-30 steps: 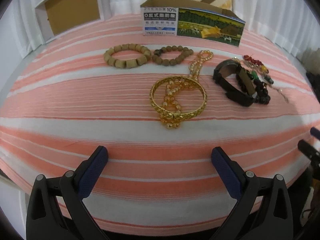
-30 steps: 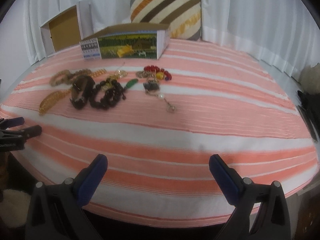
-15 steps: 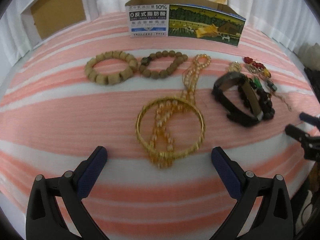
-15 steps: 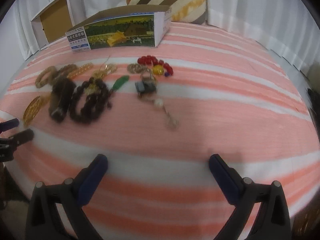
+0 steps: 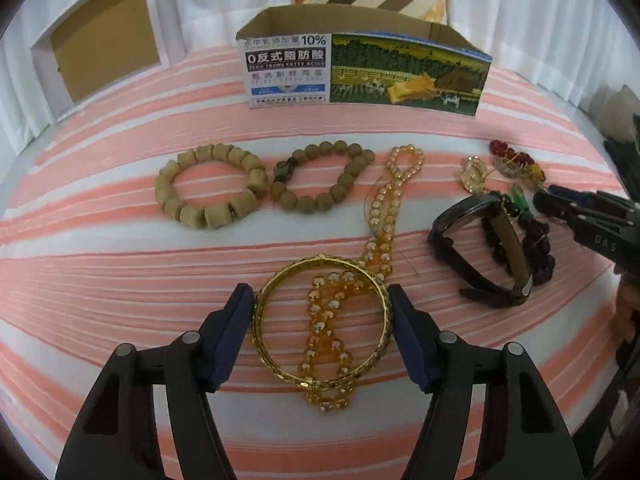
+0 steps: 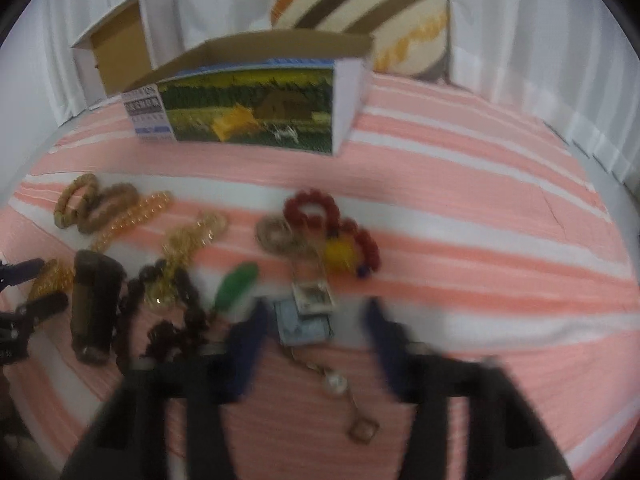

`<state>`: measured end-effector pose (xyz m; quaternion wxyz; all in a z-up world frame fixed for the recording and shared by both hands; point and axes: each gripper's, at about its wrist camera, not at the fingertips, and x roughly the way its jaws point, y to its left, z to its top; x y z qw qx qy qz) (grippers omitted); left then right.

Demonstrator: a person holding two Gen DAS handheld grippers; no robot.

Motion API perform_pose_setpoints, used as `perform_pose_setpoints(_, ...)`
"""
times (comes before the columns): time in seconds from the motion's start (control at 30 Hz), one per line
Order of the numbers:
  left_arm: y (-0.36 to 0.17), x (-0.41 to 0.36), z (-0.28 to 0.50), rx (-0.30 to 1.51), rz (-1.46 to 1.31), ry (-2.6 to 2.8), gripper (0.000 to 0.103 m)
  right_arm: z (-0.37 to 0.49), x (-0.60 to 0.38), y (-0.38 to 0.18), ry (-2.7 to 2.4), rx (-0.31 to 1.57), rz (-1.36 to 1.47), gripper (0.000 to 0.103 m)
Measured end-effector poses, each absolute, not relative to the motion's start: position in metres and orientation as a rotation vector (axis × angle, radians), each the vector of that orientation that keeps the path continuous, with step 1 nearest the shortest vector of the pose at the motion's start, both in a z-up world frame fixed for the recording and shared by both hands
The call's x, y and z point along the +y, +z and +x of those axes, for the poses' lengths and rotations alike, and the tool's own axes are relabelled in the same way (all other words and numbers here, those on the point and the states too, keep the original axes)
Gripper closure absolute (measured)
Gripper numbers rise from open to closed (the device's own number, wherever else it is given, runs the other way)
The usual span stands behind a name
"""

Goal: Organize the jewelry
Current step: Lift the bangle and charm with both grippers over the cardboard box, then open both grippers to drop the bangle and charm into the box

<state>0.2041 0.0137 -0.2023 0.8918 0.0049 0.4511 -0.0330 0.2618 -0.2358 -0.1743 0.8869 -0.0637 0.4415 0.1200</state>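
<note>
My left gripper (image 5: 321, 324) is open, its blue pads on either side of a gold bangle (image 5: 264, 316) that lies over an amber bead strand (image 5: 382, 204). Behind it lie a light wooden bead bracelet (image 5: 210, 186) and a brown bead bracelet (image 5: 320, 176). A black watch (image 5: 476, 256) and a dark bead bracelet (image 5: 536, 240) lie to the right. My right gripper (image 6: 316, 334) is open, low over a small blue card with a chain (image 6: 304, 324). A red bead bracelet (image 6: 332, 216) and a green pendant (image 6: 236, 286) lie near it.
An open printed carton (image 5: 364, 68) stands at the back of the pink striped cloth (image 5: 120, 280). A white box (image 5: 92, 52) stands at the back left, a striped cushion (image 6: 360, 8) behind the carton. The right wrist view is blurred.
Both grippers have moved forward and down toward the jewelry. My left gripper's jaws have narrowed and now bracket the gold bangle. My right gripper's jaws have narrowed over the blue card.
</note>
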Motion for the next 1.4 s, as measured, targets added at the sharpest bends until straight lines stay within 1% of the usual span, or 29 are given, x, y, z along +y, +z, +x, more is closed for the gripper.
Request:
perform_pose_setpoints(0.2, -0.194, 0.025, 0.188, 0.872, -0.027, -0.08, 0.034, 0.243, -0.242, -0.164, 0.288, 0.866, -0.082, 0.071)
perform_pose_setpoints(0.37, -0.176, 0.036, 0.175, 0.838, -0.055, -0.088, 0.034, 0.218, -0.241, -0.141, 0.306, 0.827, -0.075, 0.071)
perform_pose_setpoints(0.57, -0.142, 0.049, 0.177, 0.814, -0.11, -0.104, 0.034, 0.207, -0.245, -0.104, 0.323, 0.769, -0.049, 0.071)
perform_pose_setpoints(0.73, -0.099, 0.055, 0.2, 0.789, -0.137, -0.126, 0.034, 0.212, -0.243, -0.068, 0.354, 0.723, -0.01, 0.071)
perform_pose_setpoints(0.9, -0.055, 0.054, 0.257, 0.787, -0.164, -0.164, 0.034, 0.248, -0.233, -0.029, 0.405, 0.688, 0.03, 0.071)
perform_pose_setpoints(1.03, -0.035, 0.047, 0.319, 0.789, -0.138, -0.175, 0.034, 0.297, -0.222, -0.001, 0.421, 0.664, 0.06, 0.071)
perform_pose_setpoints(1.13, -0.036, 0.042, 0.366, 0.816, -0.15, -0.172, 0.034, 0.34, -0.212, 0.01, 0.422, 0.671, 0.073, 0.071)
perform_pose_setpoints(1.23, -0.044, 0.037, 0.4, 0.833, -0.133, -0.154, 0.034, 0.386, -0.201, 0.009, 0.411, 0.701, 0.082, 0.071)
perform_pose_setpoints(1.4, -0.07, 0.028, 0.438, 0.871, -0.113, -0.142, 0.033, 0.442, -0.196, -0.015, 0.399, 0.781, 0.132, 0.069)
